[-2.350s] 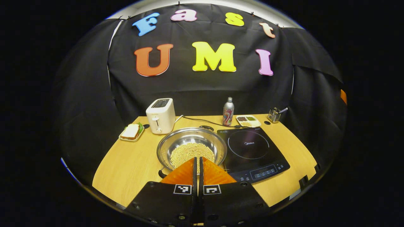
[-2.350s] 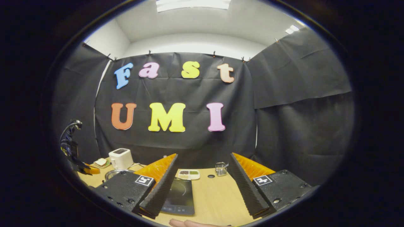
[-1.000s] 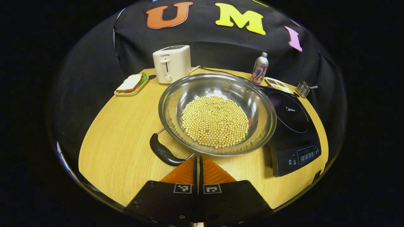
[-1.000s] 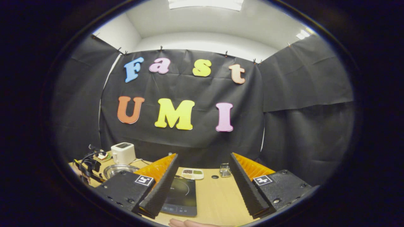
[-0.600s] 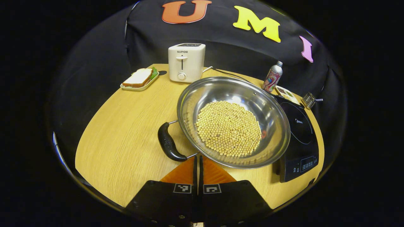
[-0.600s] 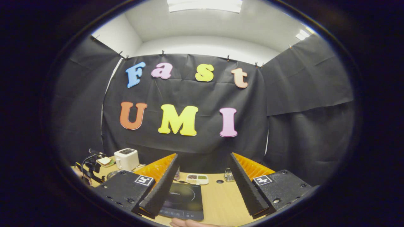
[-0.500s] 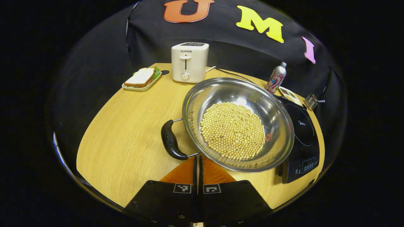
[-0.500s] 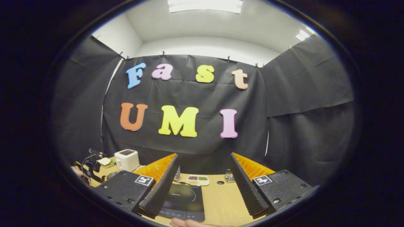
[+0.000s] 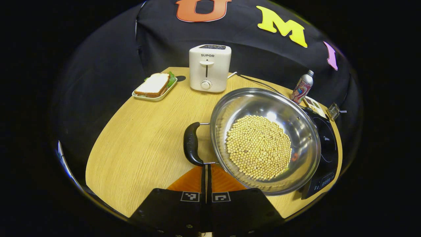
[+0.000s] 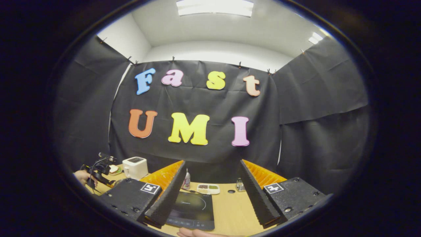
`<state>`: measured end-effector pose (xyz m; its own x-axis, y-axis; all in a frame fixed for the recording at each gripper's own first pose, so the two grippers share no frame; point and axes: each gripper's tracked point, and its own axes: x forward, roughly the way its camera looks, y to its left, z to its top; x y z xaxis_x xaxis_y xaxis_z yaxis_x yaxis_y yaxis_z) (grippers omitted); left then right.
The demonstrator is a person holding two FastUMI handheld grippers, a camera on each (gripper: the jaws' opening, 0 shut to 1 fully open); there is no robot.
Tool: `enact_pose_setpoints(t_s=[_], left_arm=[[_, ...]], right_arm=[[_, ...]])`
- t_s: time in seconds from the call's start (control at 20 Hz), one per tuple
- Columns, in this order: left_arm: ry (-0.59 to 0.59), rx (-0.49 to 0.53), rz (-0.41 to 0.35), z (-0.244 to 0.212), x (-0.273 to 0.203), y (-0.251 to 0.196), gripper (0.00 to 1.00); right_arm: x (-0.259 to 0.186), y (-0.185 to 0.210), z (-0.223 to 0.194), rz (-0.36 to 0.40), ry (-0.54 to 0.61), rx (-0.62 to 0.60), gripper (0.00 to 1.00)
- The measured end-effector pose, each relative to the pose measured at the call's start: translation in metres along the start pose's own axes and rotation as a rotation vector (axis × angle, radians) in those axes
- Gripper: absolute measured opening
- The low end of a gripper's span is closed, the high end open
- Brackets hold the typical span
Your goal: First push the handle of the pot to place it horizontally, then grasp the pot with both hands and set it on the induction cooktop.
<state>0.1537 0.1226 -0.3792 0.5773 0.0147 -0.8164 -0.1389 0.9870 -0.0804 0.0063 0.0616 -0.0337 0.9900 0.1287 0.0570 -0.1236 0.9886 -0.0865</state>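
A steel pot (image 9: 296, 125) holding yellow beans (image 9: 260, 146) sits on the wooden table (image 9: 138, 138) in the left gripper view. Its black handle (image 9: 190, 144) points left, standing crosswise just ahead of my left gripper (image 9: 206, 166). That gripper is shut and its tips meet the near end of the handle's wire. The black induction cooktop (image 9: 325, 144) lies right of the pot, partly hidden by the rim. In the right gripper view my right gripper (image 10: 212, 164) hangs open above the cooktop (image 10: 194, 209), with nothing between its fingers. The left gripper (image 10: 98, 171), held in a hand, shows far left.
A white toaster (image 9: 209, 67) and a sandwich on a plate (image 9: 154, 86) stand at the back left. A bottle (image 9: 302, 87), a seasoning dish (image 9: 314, 104) and a wire holder (image 9: 334, 110) sit behind the cooktop. Part of a hand (image 10: 194, 233) shows at the bottom edge.
My shut left gripper has come down to the pot and pushed its handle, which swung from the near side round to the left. The right gripper stayed open and barely drifted.
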Motion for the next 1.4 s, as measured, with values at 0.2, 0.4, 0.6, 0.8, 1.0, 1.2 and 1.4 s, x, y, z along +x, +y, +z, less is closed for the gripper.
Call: enact_pose_setpoints(t_s=[0.2, 0.4, 0.6, 0.8, 1.0, 1.2, 1.4], left_arm=[[-0.003, 0.017, 0.030, 0.016, 0.014, 0.005, 0.00], [0.002, 0.022, 0.057, 0.030, 0.028, 0.011, 0.00], [0.006, 0.017, 0.044, 0.036, 0.034, 0.011, 0.00], [0.010, 0.016, 0.036, 0.035, 0.035, 0.015, 0.00], [-0.013, 0.067, 0.162, 0.028, 0.021, 0.048, 0.00], [-0.091, 0.041, 0.035, 0.023, -0.013, 0.025, 0.01], [-0.178, 0.012, -0.023, 0.033, -0.049, 0.009, 0.70]], right_arm=[[0.001, -0.005, -0.009, -0.015, -0.011, -0.001, 0.97], [0.017, -0.014, -0.027, -0.045, 0.021, 0.017, 0.97], [0.030, -0.012, -0.046, -0.051, 0.083, 0.033, 0.97], [0.038, -0.010, -0.055, -0.063, 0.099, 0.027, 0.97], [0.043, 0.009, -0.065, -0.030, 0.129, 0.043, 1.00], [0.050, 0.015, -0.076, -0.045, 0.146, 0.033, 0.97], [0.064, 0.039, -0.101, -0.021, 0.207, 0.045, 0.97]])
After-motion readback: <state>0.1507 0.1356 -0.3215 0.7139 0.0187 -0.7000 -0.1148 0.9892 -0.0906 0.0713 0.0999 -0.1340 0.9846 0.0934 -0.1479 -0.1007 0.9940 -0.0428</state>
